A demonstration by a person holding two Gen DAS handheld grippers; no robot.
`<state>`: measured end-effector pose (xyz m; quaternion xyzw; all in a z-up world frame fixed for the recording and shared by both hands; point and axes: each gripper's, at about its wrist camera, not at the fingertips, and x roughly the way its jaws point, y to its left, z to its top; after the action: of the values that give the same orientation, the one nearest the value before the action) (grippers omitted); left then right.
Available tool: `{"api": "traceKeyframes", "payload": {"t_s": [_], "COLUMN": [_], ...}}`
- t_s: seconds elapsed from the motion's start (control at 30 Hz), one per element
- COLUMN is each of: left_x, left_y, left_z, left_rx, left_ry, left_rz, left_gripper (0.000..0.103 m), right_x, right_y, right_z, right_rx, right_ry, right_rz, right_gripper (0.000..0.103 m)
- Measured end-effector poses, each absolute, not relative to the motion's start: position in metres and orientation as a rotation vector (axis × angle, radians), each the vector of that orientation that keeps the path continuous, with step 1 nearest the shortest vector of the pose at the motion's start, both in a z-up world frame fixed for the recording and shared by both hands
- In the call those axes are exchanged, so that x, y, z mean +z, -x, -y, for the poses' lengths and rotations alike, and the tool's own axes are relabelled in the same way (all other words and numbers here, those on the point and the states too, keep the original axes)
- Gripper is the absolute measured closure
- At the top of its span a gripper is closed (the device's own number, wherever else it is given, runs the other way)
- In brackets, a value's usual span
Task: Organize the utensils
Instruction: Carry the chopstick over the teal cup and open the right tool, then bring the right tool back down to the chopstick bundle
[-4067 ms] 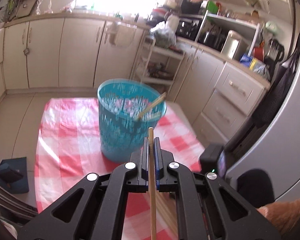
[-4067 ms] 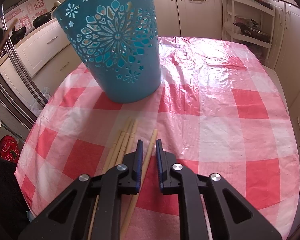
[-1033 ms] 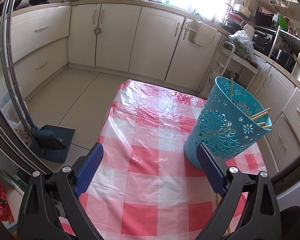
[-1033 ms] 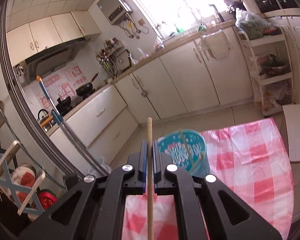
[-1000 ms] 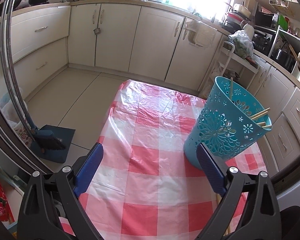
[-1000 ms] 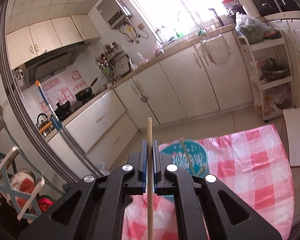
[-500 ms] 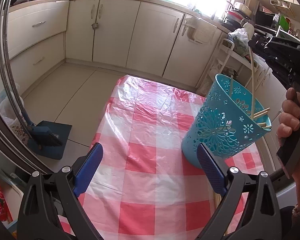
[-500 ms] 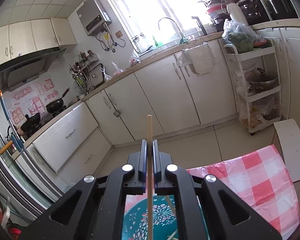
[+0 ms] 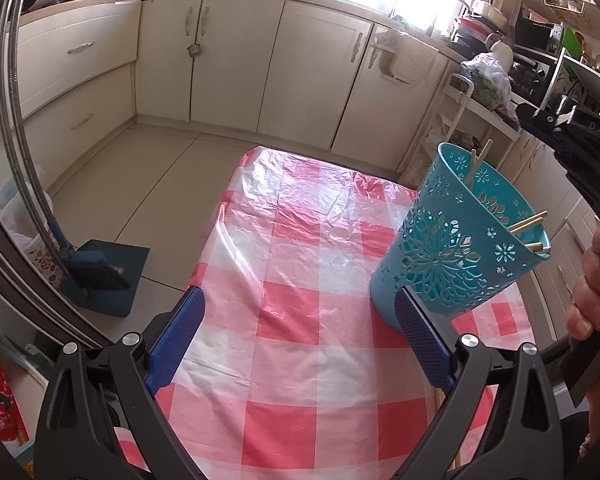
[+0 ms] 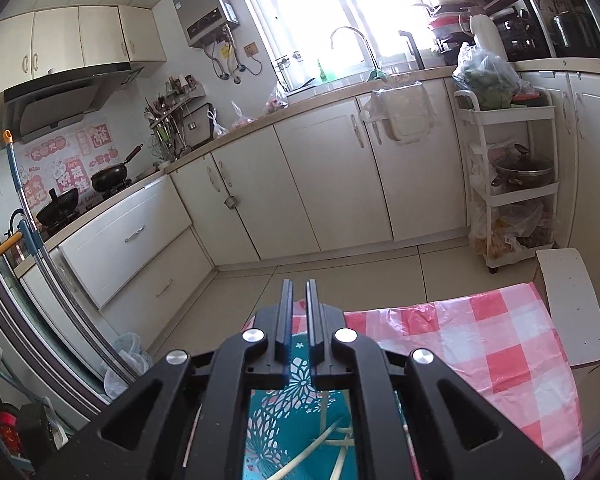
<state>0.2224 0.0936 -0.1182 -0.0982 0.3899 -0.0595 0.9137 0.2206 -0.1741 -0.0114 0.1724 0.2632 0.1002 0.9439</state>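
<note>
Released, the chopstick (image 9: pixel 478 162) joins three in the basket (image 9: pixel 456 248); right gripper (image 10: pixel 299 292) empty.

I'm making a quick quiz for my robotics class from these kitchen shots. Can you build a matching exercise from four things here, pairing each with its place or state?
Things:
1. left gripper
2. right gripper
3. chopsticks
4. blue basket

Place or state:
a. standing on the checked tablecloth
b. inside the basket
c. jaws wide apart, holding nothing
d. above the basket, narrow gap between the jaws

Pairs: 1-c, 2-d, 3-b, 4-a
</note>
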Motion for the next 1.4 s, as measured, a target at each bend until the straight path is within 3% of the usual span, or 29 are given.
{"api": "traceKeyframes", "payload": {"t_s": [0.33,0.53,0.93,1.4], "left_x": [-0.114,-0.110,-0.114,-0.123], "left_y": [-0.218,-0.215,-0.214,-0.215], "left_z": [-0.093,-0.089,-0.087,-0.077], "left_rx": [-0.110,-0.110,-0.106,-0.123], "left_ry": [0.181,0.154,0.128,0.080], "left_rz": [-0.782,-0.766,-0.773,-0.806], "left_gripper": [0.010,0.010,0.009,0.009], "right_x": [0.033,0.004,-0.127,-0.160], "right_y": [-0.141,-0.097,-0.080,-0.080], "right_z": [0.183,0.173,0.176,0.162], "right_rx": [0.218,0.217,0.146,0.160], "right_ry": [-0.293,-0.234,-0.202,-0.148], "right_rz": [-0.415,-0.496,-0.903,-1.006], "right_gripper": [0.073,0.073,0.076,0.078]}}
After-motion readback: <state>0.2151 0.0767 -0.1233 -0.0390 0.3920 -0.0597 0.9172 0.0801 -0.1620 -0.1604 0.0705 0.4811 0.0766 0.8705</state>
